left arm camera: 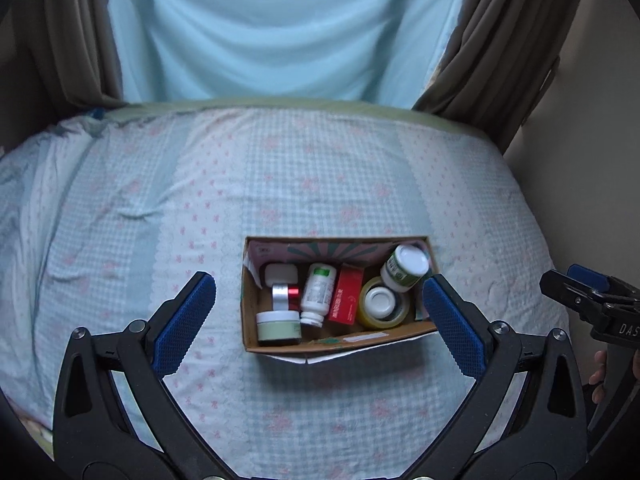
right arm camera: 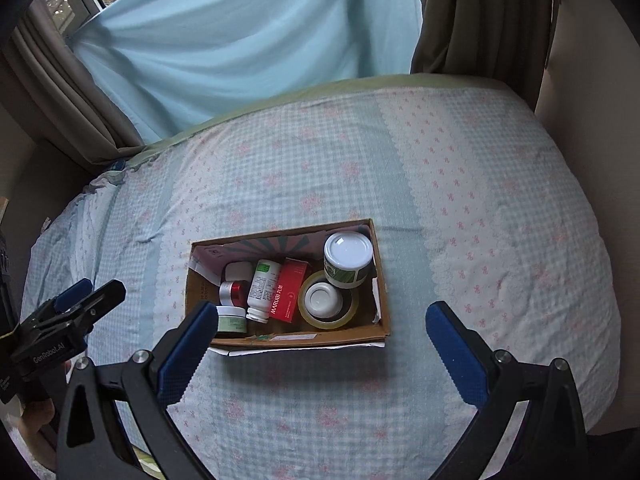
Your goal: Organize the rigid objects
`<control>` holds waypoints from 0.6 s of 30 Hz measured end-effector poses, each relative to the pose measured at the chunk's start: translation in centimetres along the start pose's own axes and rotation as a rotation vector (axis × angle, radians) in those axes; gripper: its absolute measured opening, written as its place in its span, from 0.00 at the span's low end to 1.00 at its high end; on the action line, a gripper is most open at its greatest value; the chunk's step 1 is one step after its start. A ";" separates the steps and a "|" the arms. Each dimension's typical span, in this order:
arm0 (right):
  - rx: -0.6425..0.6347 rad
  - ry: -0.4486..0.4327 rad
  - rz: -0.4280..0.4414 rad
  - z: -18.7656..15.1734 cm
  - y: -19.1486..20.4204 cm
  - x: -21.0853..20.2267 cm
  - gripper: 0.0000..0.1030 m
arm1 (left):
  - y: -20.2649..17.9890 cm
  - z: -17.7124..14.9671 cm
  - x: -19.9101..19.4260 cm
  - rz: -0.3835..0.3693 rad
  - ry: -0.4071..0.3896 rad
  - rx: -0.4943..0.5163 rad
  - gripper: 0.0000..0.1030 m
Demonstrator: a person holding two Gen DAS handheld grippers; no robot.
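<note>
Hovering above bed with blue-pink gingham sheet [left arm camera: 320, 184]: left gripper [left arm camera: 320, 312], fingers spread wide, empty. Open brown cardboard box [left arm camera: 332, 343] of bottles, jars lies between fingertips. Right gripper [right arm camera: 322, 340] likewise wide, empty, box nearer its left finger [right arm camera: 188, 354].

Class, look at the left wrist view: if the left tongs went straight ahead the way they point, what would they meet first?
Probably the cardboard box of bottles on the bed, which lies between the open left tongs; depth is unclear.
</note>
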State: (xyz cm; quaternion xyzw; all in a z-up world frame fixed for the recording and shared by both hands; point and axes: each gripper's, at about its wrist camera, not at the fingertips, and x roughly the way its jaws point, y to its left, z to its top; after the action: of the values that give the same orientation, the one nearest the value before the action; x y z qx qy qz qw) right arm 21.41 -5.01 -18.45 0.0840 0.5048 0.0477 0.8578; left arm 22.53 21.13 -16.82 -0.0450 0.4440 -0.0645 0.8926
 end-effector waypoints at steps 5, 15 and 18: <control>-0.063 -0.119 -0.035 0.6 -1.2 -7.8 1.00 | -5.1 0.7 -8.6 0.073 -0.166 0.049 1.00; -0.128 -0.319 -0.083 -0.8 -3.7 -18.5 1.00 | -11.6 -1.2 -18.0 0.092 -0.348 0.020 1.00; -0.131 -0.358 -0.089 -1.6 -4.2 -20.0 1.00 | -12.1 -2.1 -19.1 0.090 -0.378 0.015 1.00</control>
State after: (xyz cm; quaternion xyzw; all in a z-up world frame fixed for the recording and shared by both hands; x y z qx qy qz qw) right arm 10.27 -12.28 -2.89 0.0129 0.3434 0.0268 0.9387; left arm 8.56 12.08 -1.38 -0.0301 0.2694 -0.0183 0.9624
